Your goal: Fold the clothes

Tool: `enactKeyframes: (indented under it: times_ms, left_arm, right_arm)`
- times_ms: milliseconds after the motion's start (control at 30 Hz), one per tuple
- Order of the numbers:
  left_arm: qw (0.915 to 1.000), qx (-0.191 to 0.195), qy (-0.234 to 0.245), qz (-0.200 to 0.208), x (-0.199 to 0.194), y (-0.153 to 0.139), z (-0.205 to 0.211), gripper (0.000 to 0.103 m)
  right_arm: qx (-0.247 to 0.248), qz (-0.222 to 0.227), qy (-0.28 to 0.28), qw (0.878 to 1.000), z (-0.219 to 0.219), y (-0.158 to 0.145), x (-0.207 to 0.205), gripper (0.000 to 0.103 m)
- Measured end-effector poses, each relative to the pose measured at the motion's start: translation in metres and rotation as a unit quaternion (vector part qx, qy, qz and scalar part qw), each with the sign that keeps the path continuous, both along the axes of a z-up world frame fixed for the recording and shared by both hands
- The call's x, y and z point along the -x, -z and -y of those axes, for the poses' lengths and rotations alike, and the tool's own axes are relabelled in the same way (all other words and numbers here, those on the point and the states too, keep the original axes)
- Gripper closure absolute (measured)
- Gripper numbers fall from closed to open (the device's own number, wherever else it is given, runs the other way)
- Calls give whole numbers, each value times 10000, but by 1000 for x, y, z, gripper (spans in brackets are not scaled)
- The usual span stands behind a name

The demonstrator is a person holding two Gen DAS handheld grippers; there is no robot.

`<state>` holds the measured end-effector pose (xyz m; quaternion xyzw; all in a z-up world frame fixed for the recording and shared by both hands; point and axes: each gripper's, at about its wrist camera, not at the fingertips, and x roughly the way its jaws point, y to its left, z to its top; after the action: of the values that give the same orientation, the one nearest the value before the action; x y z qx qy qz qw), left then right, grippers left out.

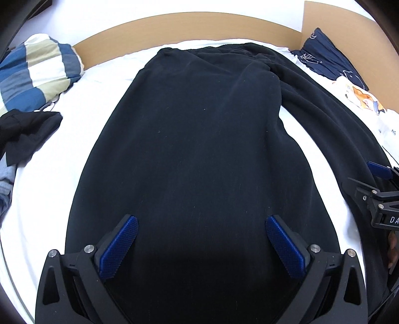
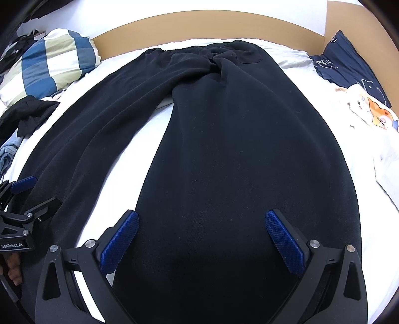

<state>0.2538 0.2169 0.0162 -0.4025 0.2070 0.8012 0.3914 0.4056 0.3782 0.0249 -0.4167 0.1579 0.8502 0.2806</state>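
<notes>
We have a pair of black trousers [image 2: 224, 139] spread flat on the white bed [image 2: 324, 82], waistband toward the wooden headboard [image 2: 199, 22] at the top of both frames and the two legs running down toward us, parted by a wedge of bare sheet that shows left of centre in the right wrist view. Our left gripper [image 1: 200, 243] hovers over one leg near the bottom of its frame, jaws spread wide with nothing between the blue pads; our right gripper [image 2: 202, 239] sits likewise over the other leg, jaws wide apart and empty. Whether the pads touch the cloth we cannot tell. The fabric looks like a thick, soft knit: we judge it limp, fairly light but with some weight to drag, not slippery against the textured pads, and not at all fragile. It will sag and bunch wherever it is unsupported, so we think the hold belongs at the cuff ends or outer edges of the legs, pinching both layers together, one gripper to each leg, so the cloth lifts evenly. A striped pillow [image 2: 52, 62] lies at the upper left, a dark crumpled garment [image 1: 25, 134] at the left edge, and a navy printed cloth [image 1: 324, 54] at the upper right, all apart from the trousers.
</notes>
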Motion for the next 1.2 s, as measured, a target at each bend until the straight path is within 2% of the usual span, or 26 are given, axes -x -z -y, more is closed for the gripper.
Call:
enactKeyframes:
  times_ms: [1200]
  left_arm:
    - [10000, -29, -30, -1, 1, 5, -9, 0]
  right_arm:
    - [5, -1, 21, 10000, 6, -2, -2, 0]
